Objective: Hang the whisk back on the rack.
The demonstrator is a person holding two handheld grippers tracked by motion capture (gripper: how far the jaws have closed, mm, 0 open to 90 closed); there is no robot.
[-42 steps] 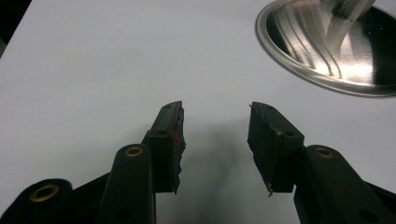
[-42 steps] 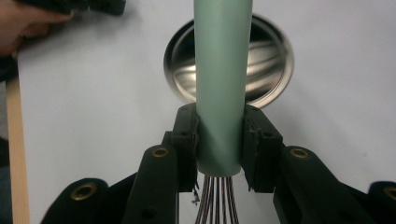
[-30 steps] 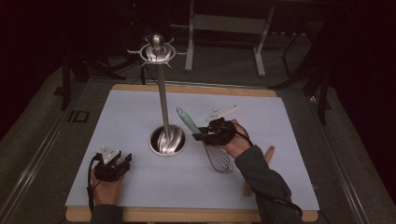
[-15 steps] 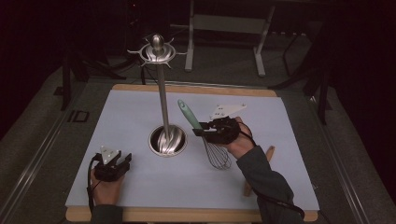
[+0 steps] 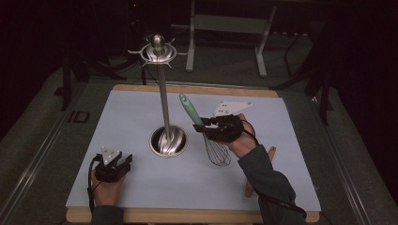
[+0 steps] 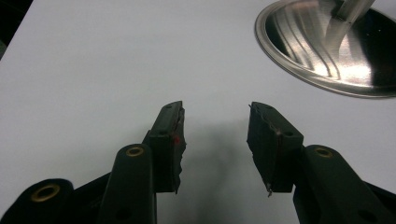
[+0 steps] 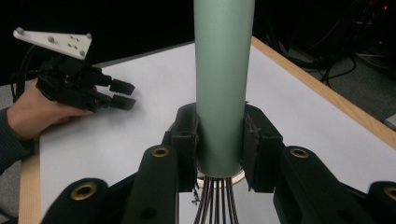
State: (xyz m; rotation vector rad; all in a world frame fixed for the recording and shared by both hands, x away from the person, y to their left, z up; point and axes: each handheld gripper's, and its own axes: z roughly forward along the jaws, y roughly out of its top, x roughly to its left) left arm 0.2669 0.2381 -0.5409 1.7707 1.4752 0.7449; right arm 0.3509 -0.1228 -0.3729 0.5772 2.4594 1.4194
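A whisk (image 5: 206, 136) with a pale green handle (image 7: 223, 84) and a wire head is lifted off the table, tilted with its handle up and to the left. My right gripper (image 5: 201, 126) is shut on the whisk's handle just above the wires; in the right gripper view both pads press against it. A tall metal utensil stand (image 5: 162, 93) with a round base (image 6: 327, 51) and hooks at its top stands mid-table, left of the whisk. My left gripper (image 5: 126, 160) rests open on the table at the front left, nothing between its jaws (image 6: 215, 135).
The pale mat (image 5: 141, 117) covers a wooden table (image 5: 197, 89) with edges all around. A wooden utensil (image 5: 270, 154) lies partly hidden under the right forearm. The left hand and its gripper (image 7: 86, 91) show far off in the right gripper view.
My right gripper has raised the whisk and tipped its handle more upright, moving slightly away from me. The left gripper has stayed put.
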